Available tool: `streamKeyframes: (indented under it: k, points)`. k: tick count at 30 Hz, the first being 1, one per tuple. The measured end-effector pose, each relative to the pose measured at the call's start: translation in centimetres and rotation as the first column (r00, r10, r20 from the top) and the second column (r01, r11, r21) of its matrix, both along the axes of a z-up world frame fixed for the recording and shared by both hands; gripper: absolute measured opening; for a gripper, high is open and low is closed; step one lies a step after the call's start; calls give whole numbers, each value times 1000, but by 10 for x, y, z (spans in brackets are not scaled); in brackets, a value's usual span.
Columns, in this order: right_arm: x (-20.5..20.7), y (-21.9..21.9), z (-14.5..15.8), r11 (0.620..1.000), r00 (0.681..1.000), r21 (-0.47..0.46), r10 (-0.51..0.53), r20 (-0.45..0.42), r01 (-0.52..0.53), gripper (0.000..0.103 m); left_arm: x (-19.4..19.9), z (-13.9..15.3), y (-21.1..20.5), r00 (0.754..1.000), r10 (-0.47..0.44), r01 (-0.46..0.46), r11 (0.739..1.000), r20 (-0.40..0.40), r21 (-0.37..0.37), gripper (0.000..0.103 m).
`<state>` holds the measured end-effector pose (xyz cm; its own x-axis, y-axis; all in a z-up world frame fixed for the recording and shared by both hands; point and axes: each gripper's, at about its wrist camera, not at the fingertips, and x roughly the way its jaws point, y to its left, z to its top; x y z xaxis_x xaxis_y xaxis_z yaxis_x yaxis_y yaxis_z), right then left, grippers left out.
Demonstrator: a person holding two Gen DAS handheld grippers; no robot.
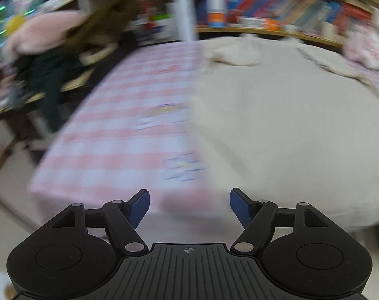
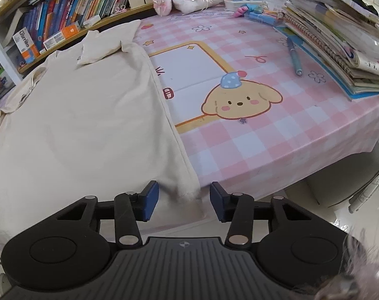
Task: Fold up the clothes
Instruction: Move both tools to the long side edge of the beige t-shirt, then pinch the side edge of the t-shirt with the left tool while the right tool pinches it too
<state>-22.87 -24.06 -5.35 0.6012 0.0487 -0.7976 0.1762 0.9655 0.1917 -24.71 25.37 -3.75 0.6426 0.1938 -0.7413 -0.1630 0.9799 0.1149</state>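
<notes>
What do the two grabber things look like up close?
Both look the same. The left gripper and right gripper are matte black, with a ribbed middle plate bearing a small crosshair mark, a round disc on each side, silver pins on the link bars, and dark blue pads lining the jaws. No cables or sleeves show.

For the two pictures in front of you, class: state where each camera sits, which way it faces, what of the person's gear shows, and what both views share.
Left wrist view: on the left gripper, looking forward and down past its open blue pads at the cream shirt's left hem; blurred.
Right wrist view: on the right gripper, looking forward and down over the shirt's near right corner, which lies between its pads; the frame cannot show whether they press on it.
Shared: the cream shirt, pink checked tablecloth and bookshelf.
</notes>
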Motion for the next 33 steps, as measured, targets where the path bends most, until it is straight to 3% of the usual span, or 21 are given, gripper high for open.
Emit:
streamKeyframes:
  k: [4,8,10,12,15,16,17,18,20,23,26,28,30,31,33]
  points:
    - [-1,-3,0,1000,1000,-3,-4,0,4,42,-17,9,41,995,101,-98,991,27,-92,68]
    - [1,-3,0,1000,1000,3,-3,-4,3,42,-16,24,21,993,9,11,984,115,-177,71]
    - [3,-2,0,1000,1000,0,-2,-9,2,43,-9,19,-18,987,-131,137,988,93,-64,72]
    - [3,-2,1,1000,1000,1,-2,-12,2,43,-3,13,-55,964,-261,258,965,54,46,72]
    - [3,-2,0,1000,1000,2,-2,-11,2,43,-2,-8,-85,941,-336,336,920,-35,201,70]
    - [3,-2,0,1000,1000,3,-1,-11,1,43,-2,-8,-81,948,-317,317,928,-33,197,69]
    - [3,-3,0,1000,1000,4,0,-10,0,43,-3,-9,-77,954,-298,298,935,-31,192,59]
    - [2,-3,-1,1000,1000,5,1,-9,-1,43,-3,-9,-73,960,-279,279,942,-30,188,36]
    - [3,-4,-1,1000,1000,7,3,-10,-3,43,-4,-9,-64,972,-232,232,957,-23,174,10]
    - [4,-4,-1,1000,1000,7,11,-14,-11,42,-17,1,-17,999,-26,23,998,36,56,10]
    - [5,-4,0,1000,1000,7,16,-18,-16,42,-32,-2,19,996,84,-84,996,14,-14,12]
    - [5,-4,0,1000,1000,5,18,-19,-18,42,-39,-5,37,995,98,-96,987,14,-129,16]
    - [6,-5,-1,1000,1000,6,21,-20,-20,42,-41,-6,46,994,108,-95,963,37,-250,36]
    - [6,-5,-1,1000,1000,7,22,-22,-22,42,-41,-6,51,992,113,-93,946,48,-309,43]
    - [6,-6,-1,1000,999,15,24,-23,-24,42,-42,-7,60,990,124,-85,905,67,-417,66]
